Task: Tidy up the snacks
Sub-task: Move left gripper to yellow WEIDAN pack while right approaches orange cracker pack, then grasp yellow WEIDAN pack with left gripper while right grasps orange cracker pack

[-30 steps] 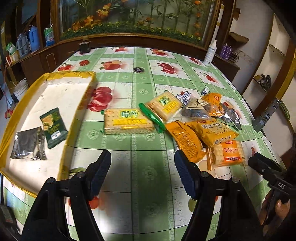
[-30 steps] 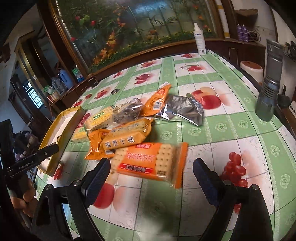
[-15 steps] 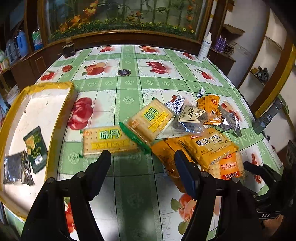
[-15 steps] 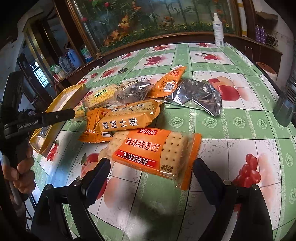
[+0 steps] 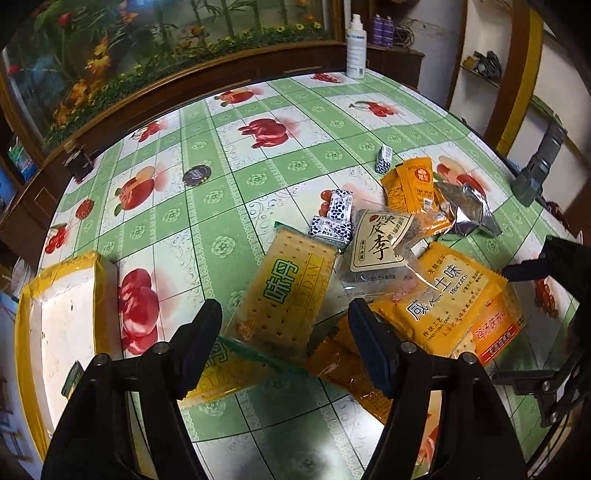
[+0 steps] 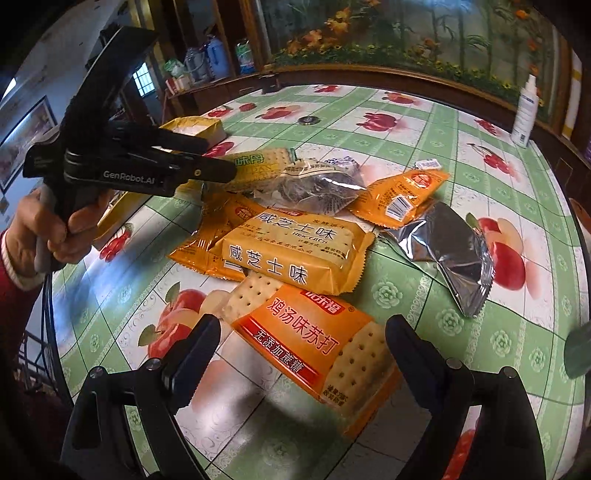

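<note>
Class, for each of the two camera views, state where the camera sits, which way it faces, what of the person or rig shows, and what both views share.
Left wrist: sits behind the open left gripper, looking forward and down at the yellow-green cracker pack; its own fingers and the right gripper's tip at right show.
Right wrist: sits behind the open right gripper, facing the orange soda cracker pack; the left hand holding its gripper shows.
Shared: the snack pile, yellow cheese biscuit pack, white spray bottle.

Home dining room: fruit-print tablecloth [image 5: 229, 192], floral mural [image 6: 406, 33], water jugs [image 6: 214, 55].
</note>
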The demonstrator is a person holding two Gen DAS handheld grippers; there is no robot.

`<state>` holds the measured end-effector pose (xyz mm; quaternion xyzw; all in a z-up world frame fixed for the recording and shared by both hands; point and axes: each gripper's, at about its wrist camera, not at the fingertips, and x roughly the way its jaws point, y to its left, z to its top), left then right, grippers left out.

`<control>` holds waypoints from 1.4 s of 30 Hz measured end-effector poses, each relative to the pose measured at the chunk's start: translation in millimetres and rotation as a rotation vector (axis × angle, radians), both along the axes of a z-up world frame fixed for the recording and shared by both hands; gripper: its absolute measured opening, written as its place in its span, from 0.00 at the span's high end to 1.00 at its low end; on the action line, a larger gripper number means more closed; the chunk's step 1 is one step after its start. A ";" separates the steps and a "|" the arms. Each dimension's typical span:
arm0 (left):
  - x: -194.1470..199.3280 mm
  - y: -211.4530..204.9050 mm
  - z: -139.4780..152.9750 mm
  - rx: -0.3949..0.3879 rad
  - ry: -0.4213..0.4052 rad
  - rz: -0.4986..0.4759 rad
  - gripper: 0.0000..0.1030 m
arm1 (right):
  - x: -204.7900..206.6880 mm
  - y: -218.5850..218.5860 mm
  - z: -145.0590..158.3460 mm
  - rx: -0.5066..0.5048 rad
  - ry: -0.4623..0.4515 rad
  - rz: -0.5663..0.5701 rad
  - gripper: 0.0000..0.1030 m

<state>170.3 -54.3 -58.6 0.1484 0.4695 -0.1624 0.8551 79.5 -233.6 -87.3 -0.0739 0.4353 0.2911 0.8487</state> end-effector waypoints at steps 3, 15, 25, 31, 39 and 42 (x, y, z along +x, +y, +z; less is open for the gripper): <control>8.2 -12.2 -7.0 0.051 0.027 -0.078 0.32 | 1.0 6.8 1.5 -0.037 0.006 0.075 0.10; 27.8 -20.8 -34.9 0.100 0.104 -0.082 0.33 | 11.9 20.7 -17.7 -0.163 0.024 0.137 0.15; -18.2 -33.8 -35.4 0.001 0.179 -0.140 0.54 | -27.7 23.9 -16.0 -0.194 0.056 0.125 0.30; -9.7 -26.5 -40.0 0.000 0.203 -0.039 0.26 | -30.8 28.8 -21.0 -0.190 0.059 0.078 0.10; -38.1 -28.9 -38.1 -0.031 0.147 -0.040 0.34 | -38.9 17.5 -24.5 -0.178 0.076 -0.016 0.01; -47.9 -31.9 -35.2 -0.046 0.128 -0.031 0.48 | -43.0 17.0 -23.7 -0.174 0.060 -0.050 0.03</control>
